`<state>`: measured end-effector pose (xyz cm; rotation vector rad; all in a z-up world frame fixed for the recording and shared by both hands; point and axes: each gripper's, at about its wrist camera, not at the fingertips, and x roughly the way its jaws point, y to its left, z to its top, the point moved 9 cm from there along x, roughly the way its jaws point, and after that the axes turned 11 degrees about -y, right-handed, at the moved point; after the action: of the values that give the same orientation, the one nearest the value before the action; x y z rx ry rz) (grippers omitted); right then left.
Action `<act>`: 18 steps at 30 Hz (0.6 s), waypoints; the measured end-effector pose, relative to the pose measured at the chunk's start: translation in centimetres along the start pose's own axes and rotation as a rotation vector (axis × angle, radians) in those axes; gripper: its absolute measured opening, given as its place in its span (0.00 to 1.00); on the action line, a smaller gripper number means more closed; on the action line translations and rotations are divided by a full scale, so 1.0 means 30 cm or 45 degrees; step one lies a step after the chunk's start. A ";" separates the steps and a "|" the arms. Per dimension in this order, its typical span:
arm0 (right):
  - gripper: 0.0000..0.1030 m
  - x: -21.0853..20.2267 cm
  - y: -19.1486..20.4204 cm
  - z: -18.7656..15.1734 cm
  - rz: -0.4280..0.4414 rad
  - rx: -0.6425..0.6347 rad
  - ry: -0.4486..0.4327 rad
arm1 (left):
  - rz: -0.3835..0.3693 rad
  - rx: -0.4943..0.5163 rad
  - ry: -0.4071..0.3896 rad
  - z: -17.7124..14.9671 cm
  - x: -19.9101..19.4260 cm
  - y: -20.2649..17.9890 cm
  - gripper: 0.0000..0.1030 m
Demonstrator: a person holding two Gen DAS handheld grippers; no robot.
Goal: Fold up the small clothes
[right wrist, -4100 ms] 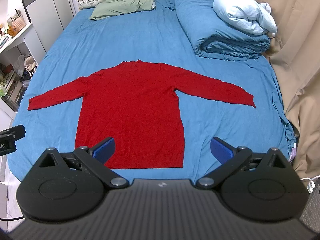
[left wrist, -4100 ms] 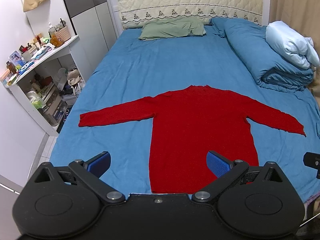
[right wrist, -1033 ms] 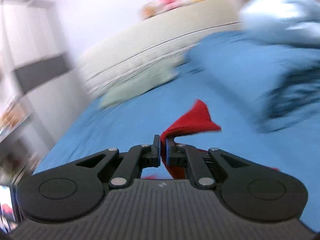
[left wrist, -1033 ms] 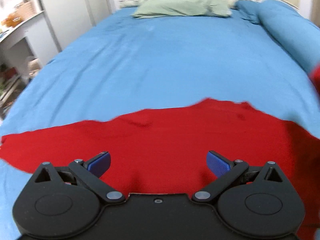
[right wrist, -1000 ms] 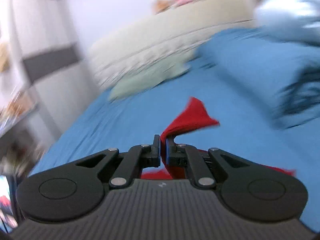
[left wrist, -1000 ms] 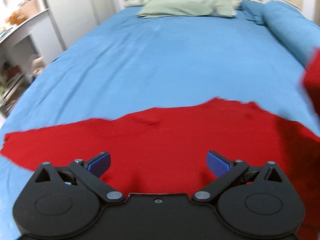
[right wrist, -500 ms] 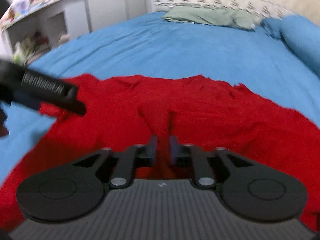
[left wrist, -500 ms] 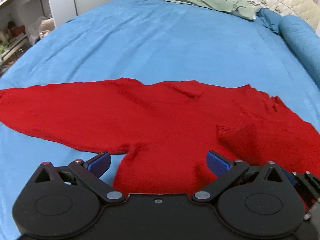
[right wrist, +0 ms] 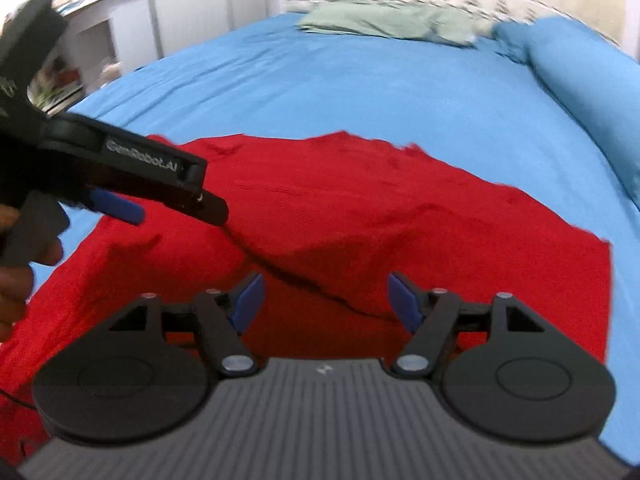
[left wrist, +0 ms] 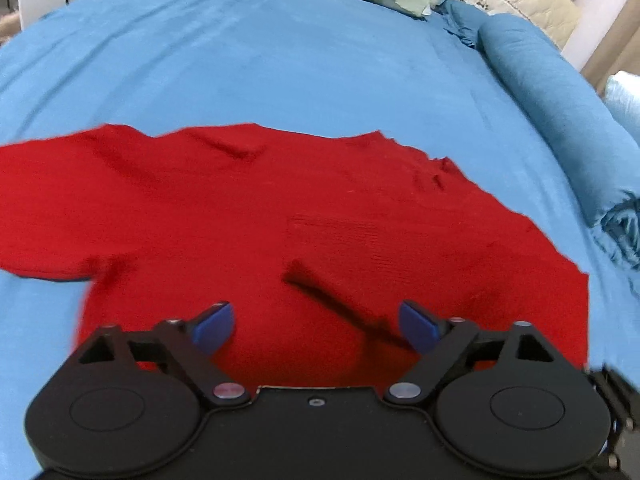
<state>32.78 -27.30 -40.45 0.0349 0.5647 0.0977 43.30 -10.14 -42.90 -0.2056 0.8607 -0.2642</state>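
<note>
red sweater [left wrist: 248,216]: right sleeve folded across body | left tongs [left wrist: 316,322], right tongs [right wrist: 326,300]: spread, empty

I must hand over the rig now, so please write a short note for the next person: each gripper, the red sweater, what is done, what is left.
Left gripper: open, jaws have just been closing a little, nothing between them, above the sweater body.
Right gripper: open, jaws have just been opening, nothing pinched.
Red sweater: flat on the blue bedsheet. Its right sleeve is folded across the body; the left sleeve lies spread out to the side.
Done: first sleeve fold.
Left: fold in the other sleeve, then fold the body.
</note>
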 end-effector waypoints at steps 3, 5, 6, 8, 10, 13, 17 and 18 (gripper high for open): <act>0.82 -0.022 -0.061 -0.015 -0.048 0.032 0.005 | -0.023 -0.072 0.000 0.016 0.062 -0.013 0.70; 0.82 -0.024 -0.097 -0.034 -0.070 0.071 0.016 | -0.025 -0.104 0.011 0.024 0.100 -0.019 0.53; 0.82 -0.023 -0.114 -0.043 -0.079 0.095 0.024 | -0.029 -0.113 0.022 0.027 0.119 -0.021 0.37; 0.82 -0.024 -0.137 -0.062 -0.093 0.139 0.041 | -0.009 -0.099 0.039 0.031 0.149 -0.025 0.03; 0.82 -0.025 -0.160 -0.085 -0.105 0.171 0.058 | -0.015 -0.076 -0.010 0.064 0.146 -0.033 0.04; 0.82 -0.030 -0.189 -0.106 -0.126 0.204 0.082 | -0.020 -0.010 -0.148 0.155 0.086 -0.049 0.04; 0.83 -0.057 -0.229 -0.122 -0.156 0.231 0.092 | 0.050 0.065 -0.389 0.299 -0.054 -0.012 0.04; 0.84 -0.062 -0.244 -0.124 -0.166 0.237 0.091 | 0.086 0.077 -0.438 0.319 -0.077 0.011 0.04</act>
<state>29.82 -34.74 -43.04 0.1761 0.6446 -0.0809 49.28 -8.42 -35.25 -0.1594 0.5172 -0.1843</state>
